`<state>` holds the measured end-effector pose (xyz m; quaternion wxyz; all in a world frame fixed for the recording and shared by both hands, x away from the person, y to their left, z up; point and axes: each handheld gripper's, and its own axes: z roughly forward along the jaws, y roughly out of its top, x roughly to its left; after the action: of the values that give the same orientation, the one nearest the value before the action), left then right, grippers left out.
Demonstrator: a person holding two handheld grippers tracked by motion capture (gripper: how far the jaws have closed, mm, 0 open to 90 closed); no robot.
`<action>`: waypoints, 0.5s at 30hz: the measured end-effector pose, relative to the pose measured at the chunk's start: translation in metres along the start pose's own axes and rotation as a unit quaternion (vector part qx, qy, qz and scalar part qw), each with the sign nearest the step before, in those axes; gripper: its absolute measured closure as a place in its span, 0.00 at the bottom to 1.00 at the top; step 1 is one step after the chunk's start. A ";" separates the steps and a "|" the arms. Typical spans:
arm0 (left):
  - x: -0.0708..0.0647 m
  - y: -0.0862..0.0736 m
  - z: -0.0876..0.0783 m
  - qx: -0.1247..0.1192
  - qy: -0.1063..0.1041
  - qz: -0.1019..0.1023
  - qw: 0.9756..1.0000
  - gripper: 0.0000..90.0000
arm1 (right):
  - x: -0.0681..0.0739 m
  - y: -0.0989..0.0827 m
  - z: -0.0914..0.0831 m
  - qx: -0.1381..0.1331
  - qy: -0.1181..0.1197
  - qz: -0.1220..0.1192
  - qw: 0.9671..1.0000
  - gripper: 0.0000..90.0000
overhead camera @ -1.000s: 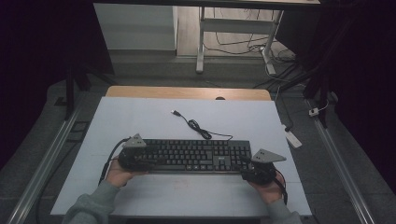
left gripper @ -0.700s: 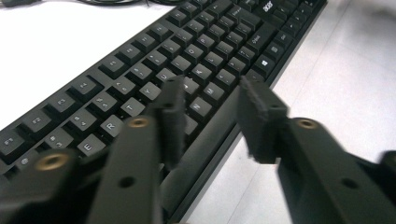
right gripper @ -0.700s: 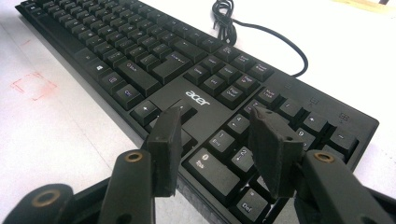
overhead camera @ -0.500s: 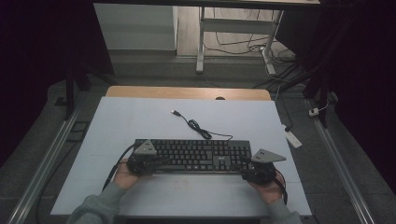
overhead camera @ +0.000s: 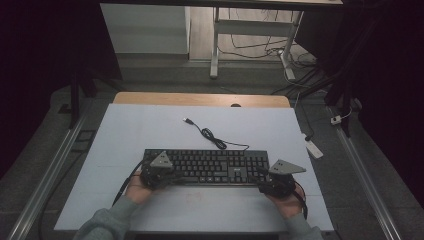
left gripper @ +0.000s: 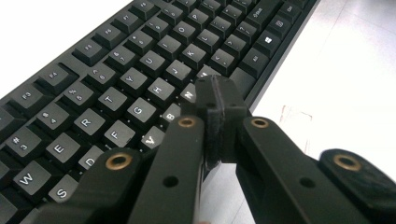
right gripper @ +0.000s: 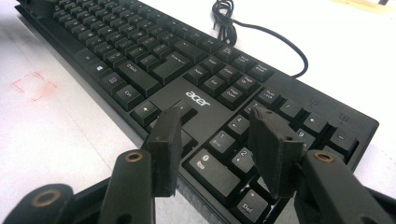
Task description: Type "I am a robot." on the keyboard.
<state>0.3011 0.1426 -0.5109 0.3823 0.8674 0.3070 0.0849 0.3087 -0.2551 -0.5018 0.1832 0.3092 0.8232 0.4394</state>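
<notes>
A black keyboard lies flat across the near half of the white counter, long side toward the person, and its cable snakes away toward the far edge with the plug lying loose on the surface. Both forearms come in from the near edge, grey sleeves showing, one hand at each end of the board. The left gripper sits at the left end of the keyboard, its jaws having just closed: they are pressed flat together with nothing between them, the tip poised over the letter keys near the bottom row, close beside the space bar; whether it touches a key is hard to tell. That gripper leans in low from the front edge, its grey plate angled up in the high view. The right gripper rests at the right end, jaws standing apart over the number pad and arrow keys, holding nothing. The right hand is tucked behind it at the front edge of the counter, wrist low, gripper pointing forward and slightly down across the keys.
</notes>
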 end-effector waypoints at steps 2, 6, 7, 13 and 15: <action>0.000 -0.001 0.002 0.006 0.003 0.000 1.000 0.99 | 0.000 0.000 0.000 -0.002 0.004 0.001 1.000 0.60; 0.000 -0.002 0.006 0.018 0.006 0.004 1.000 0.99 | -0.001 -0.001 0.001 -0.001 0.004 0.001 1.000 0.60; 0.000 -0.002 0.007 0.021 0.006 0.005 1.000 0.99 | -0.001 -0.001 0.001 -0.001 0.004 0.001 1.000 0.60; -0.001 -0.003 0.012 0.034 0.014 0.011 0.999 0.99 | -0.001 -0.001 0.000 0.001 0.004 0.001 1.000 0.60; -0.002 -0.004 0.014 0.030 0.019 0.013 0.999 0.99 | -0.001 -0.001 0.000 0.001 0.004 0.000 1.000 0.60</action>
<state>0.3024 0.1351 -0.5233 0.3493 0.8805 0.3056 0.0970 0.3094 -0.2561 -0.5022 0.1796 0.3077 0.8245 0.4396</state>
